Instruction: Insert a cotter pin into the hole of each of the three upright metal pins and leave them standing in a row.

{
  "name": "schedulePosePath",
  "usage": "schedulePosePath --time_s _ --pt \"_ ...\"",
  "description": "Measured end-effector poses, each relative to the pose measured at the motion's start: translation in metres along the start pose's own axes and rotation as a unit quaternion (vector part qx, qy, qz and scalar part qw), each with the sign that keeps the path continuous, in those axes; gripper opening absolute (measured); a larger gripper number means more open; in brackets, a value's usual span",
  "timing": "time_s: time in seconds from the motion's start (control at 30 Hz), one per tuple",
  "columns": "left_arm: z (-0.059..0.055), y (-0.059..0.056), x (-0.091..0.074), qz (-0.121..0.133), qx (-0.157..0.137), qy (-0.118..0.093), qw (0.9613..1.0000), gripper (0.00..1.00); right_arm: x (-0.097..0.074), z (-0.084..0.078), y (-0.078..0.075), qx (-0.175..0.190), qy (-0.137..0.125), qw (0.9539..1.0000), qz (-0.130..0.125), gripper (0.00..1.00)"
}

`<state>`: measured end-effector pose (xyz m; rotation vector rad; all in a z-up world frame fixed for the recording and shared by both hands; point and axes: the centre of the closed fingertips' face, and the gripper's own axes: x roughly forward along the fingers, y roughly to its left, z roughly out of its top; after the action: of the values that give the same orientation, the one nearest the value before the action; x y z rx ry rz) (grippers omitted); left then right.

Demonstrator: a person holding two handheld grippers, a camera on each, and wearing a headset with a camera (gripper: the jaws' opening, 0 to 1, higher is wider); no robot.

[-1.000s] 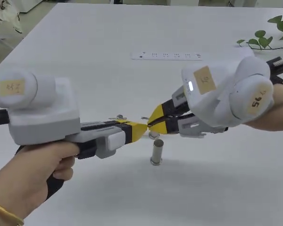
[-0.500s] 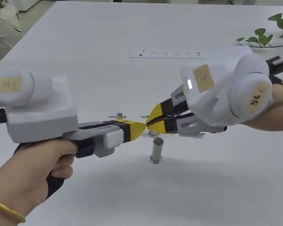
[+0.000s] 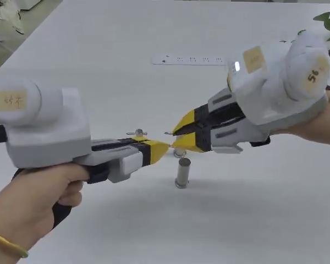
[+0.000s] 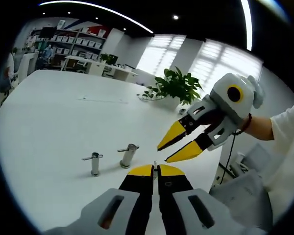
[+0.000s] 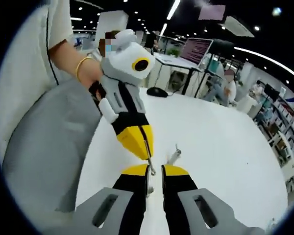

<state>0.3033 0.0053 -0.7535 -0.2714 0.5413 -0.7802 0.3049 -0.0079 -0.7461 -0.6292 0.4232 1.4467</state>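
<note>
Left gripper (image 4: 156, 168) around faint, thin cotter pin (image 4: 155, 163)

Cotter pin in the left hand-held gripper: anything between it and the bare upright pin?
Only the right hand-held gripper: its open jaws hang at the cotter pin tip, just above the bare pin in the head view. Depth is unclear. Nothing else between them.

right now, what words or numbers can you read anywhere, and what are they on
"56": handwritten on the tan paper sticker on the round white end of the right tool.
Handwritten tan paper label on the left tool, which is shut on a thin metal cotter pin: too blurred to read.
Smaller tan patch atop the right tool: unreadable.
Long white power strip: markings too small.
</note>
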Motion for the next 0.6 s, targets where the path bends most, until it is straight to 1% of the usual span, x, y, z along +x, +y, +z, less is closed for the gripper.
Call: schedulePosePath --time_s 0.07,0.1,0.13,0.17,0.2,0.3,0.33,0.43,0.5,0.6 --pt "-0.001 -0.001 -0.001 -0.002 0.014 0.001 0.9999 0.0 -0.002 -0.001 0.004 0.024 -0.006 0.9995 0.02 0.13" --pt "-0.001 -0.002 -0.001 -0.004 0.02 0.001 0.9998 0.0 -0.004 -0.002 0.004 0.042 -0.008 0.9987 0.026 0.13" --pt "-0.002 -0.004 -0.001 -0.006 0.031 0.002 0.9995 0.0 -0.005 -0.002 0.008 0.051 -0.009 0.9982 0.031 0.14" --pt "-0.002 -0.005 -0.001 -0.007 0.037 0.002 0.9993 0.0 -0.005 -0.005 0.01 0.067 -0.006 0.9968 0.042 0.14" --pt "-0.002 -0.005 -0.001 -0.008 0.041 0.002 0.9991 0.0 -0.006 -0.007 0.009 0.074 -0.007 0.9965 0.039 0.14" --pt "-0.004 -0.008 -0.002 -0.014 0.057 0.006 0.9983 0.0 -0.009 -0.009 0.011 0.093 -0.013 0.9942 0.051 0.16" --pt "-0.005 -0.009 -0.002 -0.016 0.061 0.008 0.9979 0.0 -0.01 -0.01 0.013 0.102 -0.015 0.9929 0.059 0.16" --pt "-0.007 -0.015 -0.003 -0.03 0.078 0.011 0.9965 0.0 -0.013 -0.011 0.016 0.111 -0.021 0.9907 0.077 0.16" --pt "-0.009 -0.019 -0.004 -0.04 0.088 0.014 0.9952 0.0 -0.016 -0.011 0.021 0.117 -0.024 0.9883 0.095 0.16" --pt "-0.011 -0.023 -0.005 -0.053 0.096 0.014 0.9938 0.0 -0.018 -0.01 0.025 0.124 -0.035 0.985 0.114 0.16"
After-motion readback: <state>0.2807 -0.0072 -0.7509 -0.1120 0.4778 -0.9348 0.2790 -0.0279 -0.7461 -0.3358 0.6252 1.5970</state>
